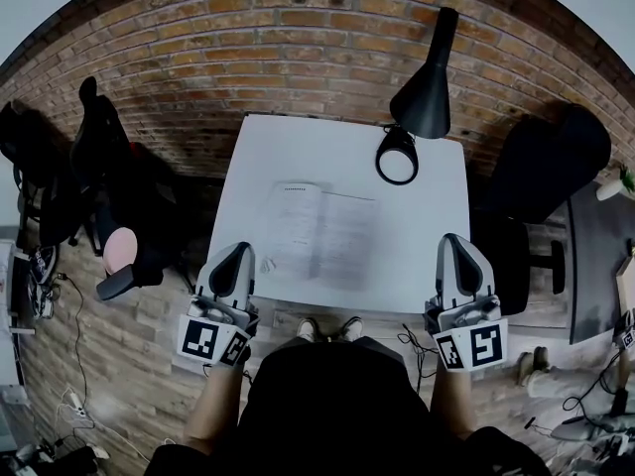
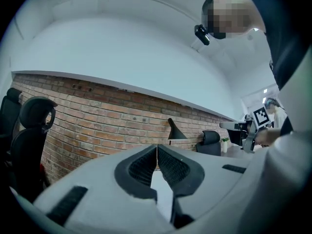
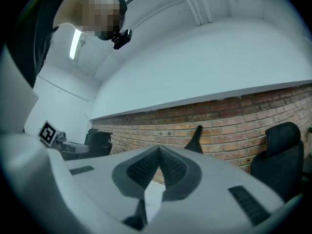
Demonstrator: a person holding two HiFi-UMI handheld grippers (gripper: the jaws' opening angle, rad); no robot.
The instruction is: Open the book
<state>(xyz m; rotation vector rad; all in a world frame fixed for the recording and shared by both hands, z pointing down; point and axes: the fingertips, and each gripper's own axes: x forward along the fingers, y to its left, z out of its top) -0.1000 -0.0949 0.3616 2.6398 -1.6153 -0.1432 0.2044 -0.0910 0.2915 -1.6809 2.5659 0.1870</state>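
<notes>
The book [image 1: 319, 231] lies open on the white table [image 1: 417, 236], its two printed pages spread flat near the table's middle. My left gripper [image 1: 238, 251] hovers at the table's near left edge, left of the book and apart from it, its jaws shut on nothing. The right gripper [image 1: 453, 244] hangs at the near right edge, well clear of the book, also shut and empty. In the left gripper view the left gripper's tips [image 2: 157, 147] meet with no gap. The right gripper view shows the right gripper's tips [image 3: 159, 150] pressed together as well.
A black desk lamp [image 1: 422, 97] stands at the table's far right, its round head [image 1: 397, 157] over the tabletop. A brick wall [image 1: 298, 38] runs behind. Black office chairs stand at left [image 1: 99, 167] and right [image 1: 546, 167]. My feet [image 1: 327, 327] show under the near edge.
</notes>
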